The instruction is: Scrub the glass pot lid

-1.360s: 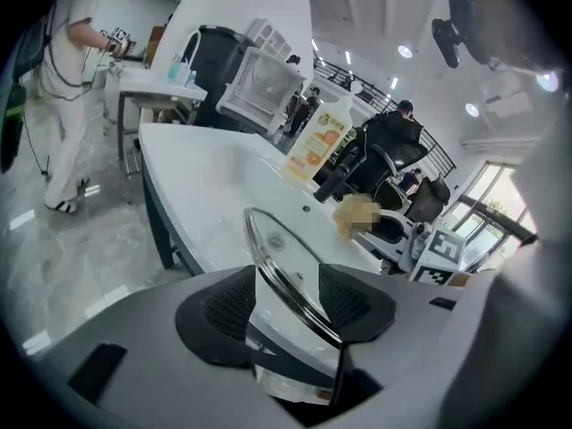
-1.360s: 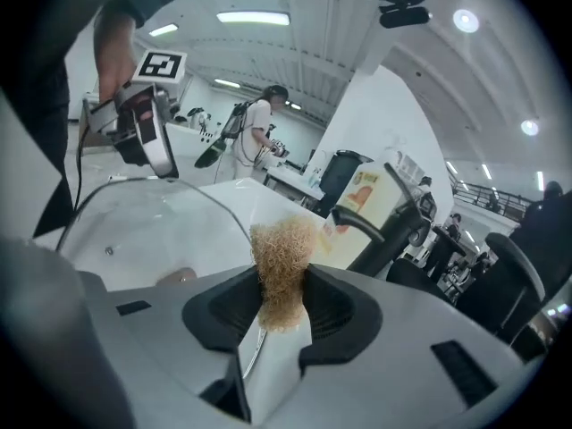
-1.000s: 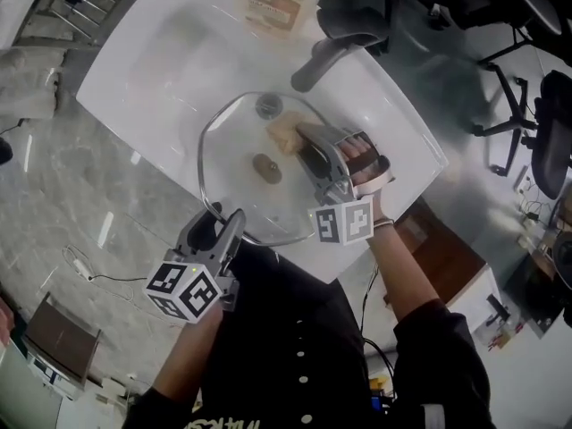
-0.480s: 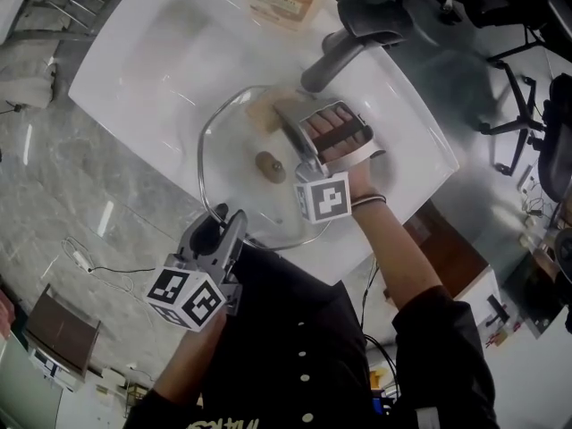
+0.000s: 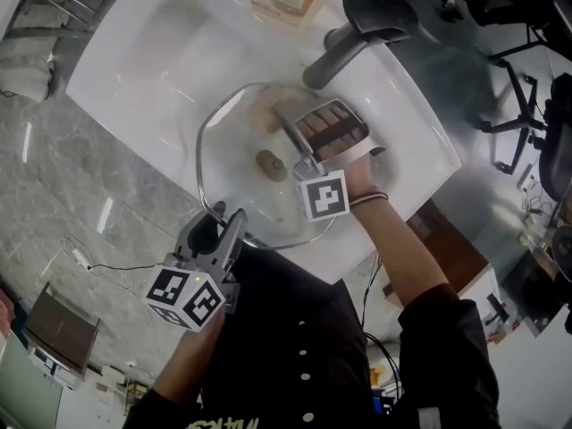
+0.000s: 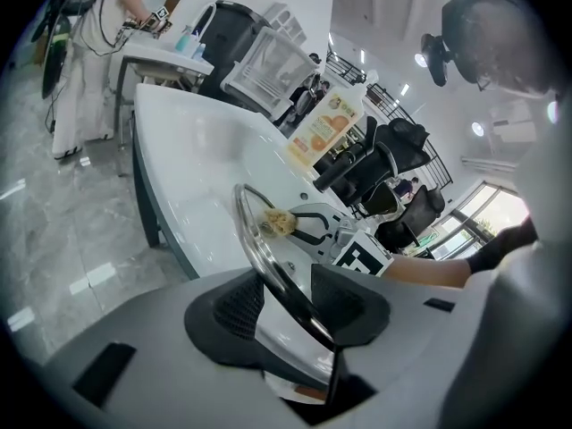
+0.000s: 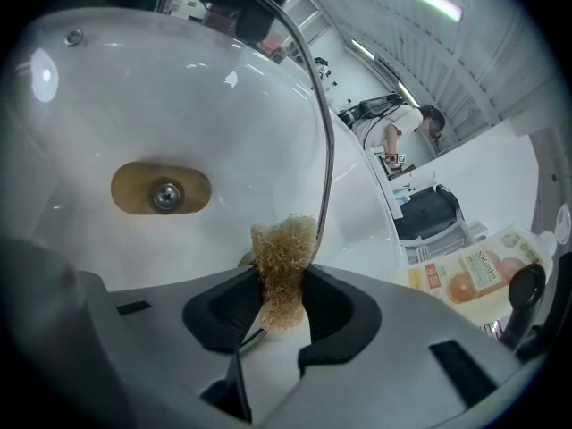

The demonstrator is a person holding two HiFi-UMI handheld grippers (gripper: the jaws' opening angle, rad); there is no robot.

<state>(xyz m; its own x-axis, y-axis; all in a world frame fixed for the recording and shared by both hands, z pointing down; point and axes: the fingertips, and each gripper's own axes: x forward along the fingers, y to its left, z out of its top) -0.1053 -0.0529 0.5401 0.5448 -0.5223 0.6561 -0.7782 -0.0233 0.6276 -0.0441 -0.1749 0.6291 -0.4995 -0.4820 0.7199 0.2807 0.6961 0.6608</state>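
Head view: white sink point(image 5: 134, 61) above marble floor point(image 5: 54, 177), faucet point(image 5: 344, 52) at one o'clock; glass pot lid point(image 5: 232, 181) clamped in left gripper point(image 5: 225, 217) (jaws just widening), scrubber point(image 7: 284, 244) pinched in right gripper point(image 7: 283, 286).

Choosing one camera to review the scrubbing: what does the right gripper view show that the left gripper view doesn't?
Only the right gripper view: the scouring pad pinched in the right tongs, plus the wooden knob plate and screw of the glass lid. Only the left gripper view: the lid's rim between the left tongs, whose jaws have just opened slightly, and the right tongs' marker cube. Both: the lid, the pad beside it, the white sink, the orange-labelled container.
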